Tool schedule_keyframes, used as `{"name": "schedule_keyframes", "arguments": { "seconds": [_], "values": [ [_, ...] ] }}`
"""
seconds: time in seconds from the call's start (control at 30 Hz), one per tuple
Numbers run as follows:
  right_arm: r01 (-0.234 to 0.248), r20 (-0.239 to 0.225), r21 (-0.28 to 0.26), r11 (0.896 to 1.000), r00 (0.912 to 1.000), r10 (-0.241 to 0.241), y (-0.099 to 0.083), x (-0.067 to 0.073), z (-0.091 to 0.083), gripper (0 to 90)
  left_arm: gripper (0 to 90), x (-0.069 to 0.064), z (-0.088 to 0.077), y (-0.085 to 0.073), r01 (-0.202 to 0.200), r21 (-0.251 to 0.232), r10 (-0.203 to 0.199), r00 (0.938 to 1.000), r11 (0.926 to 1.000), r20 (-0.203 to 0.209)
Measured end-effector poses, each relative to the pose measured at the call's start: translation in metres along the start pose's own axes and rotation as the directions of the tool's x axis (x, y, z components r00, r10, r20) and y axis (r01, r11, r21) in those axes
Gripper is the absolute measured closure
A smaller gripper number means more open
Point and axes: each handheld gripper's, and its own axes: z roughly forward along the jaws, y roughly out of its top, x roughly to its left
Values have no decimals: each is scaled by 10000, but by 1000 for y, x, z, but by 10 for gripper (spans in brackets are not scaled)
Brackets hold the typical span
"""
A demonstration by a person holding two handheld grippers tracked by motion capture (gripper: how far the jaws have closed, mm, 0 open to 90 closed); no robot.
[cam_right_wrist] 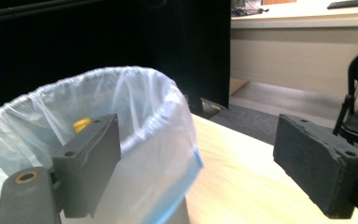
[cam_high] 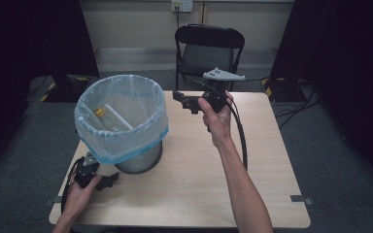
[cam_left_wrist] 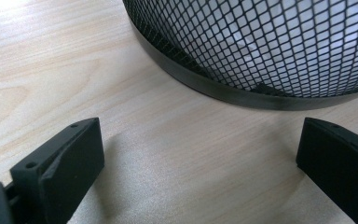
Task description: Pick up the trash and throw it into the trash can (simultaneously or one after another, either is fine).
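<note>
The mesh bin (cam_high: 138,160) with its white liner (cam_high: 121,114) stands on the table (cam_high: 252,160), a yellow-capped bottle (cam_high: 110,118) lying inside it. The right gripper (cam_high: 183,99) hangs just beside the bin's rim, jaws spread wide and empty. The left gripper (cam_high: 108,181) rests near the bin's base, jaws also wide apart with nothing between them.

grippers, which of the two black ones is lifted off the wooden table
The right gripper, held in the air beside the bag-lined black mesh bin. The left gripper lies low on the light wooden table by the bin's base.
</note>
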Motion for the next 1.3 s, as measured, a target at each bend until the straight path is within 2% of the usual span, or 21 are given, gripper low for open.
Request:
{"name": "schedule_keyframes", "arguments": {
  "seconds": [0.27,0.5,0.6,0.7,0.8,0.97,1.17,1.3],
  "values": [
    [-59,594,373,9993,9982,37,-19,-18,-14,143,3,0,0,0,0,0,0,10000,10000,0],
    [-87,1415,840,9964,9899,-33,-44,-33,-24,143,3,0,0,0,-32,25,32,10000,10000,-2],
    [-147,1619,1169,9930,9868,-44,-56,-40,-29,145,3,0,0,0,0,1,0,10000,10000,-2],
    [-451,1761,1321,9902,9841,213,-68,-49,-35,145,3,0,0,0,1,0,-1,10000,10000,1],
    [-544,1969,1484,9874,9801,244,-78,-55,-40,145,3,0,0,0,2,-1,-2,10000,10000,0],
    [-644,2178,2042,9768,9758,188,-97,-62,-49,146,3,0,0,0,-37,25,37,10000,10000,-4],
    [-872,2546,2074,9743,9665,323,-105,-70,-63,145,3,0,0,0,-34,25,34,10000,10000,-3],
    [-1022,2740,2321,9673,9611,358,-114,-75,-73,144,3,0,0,0,-1,0,1,10000,10000,-1]
  ]
}}
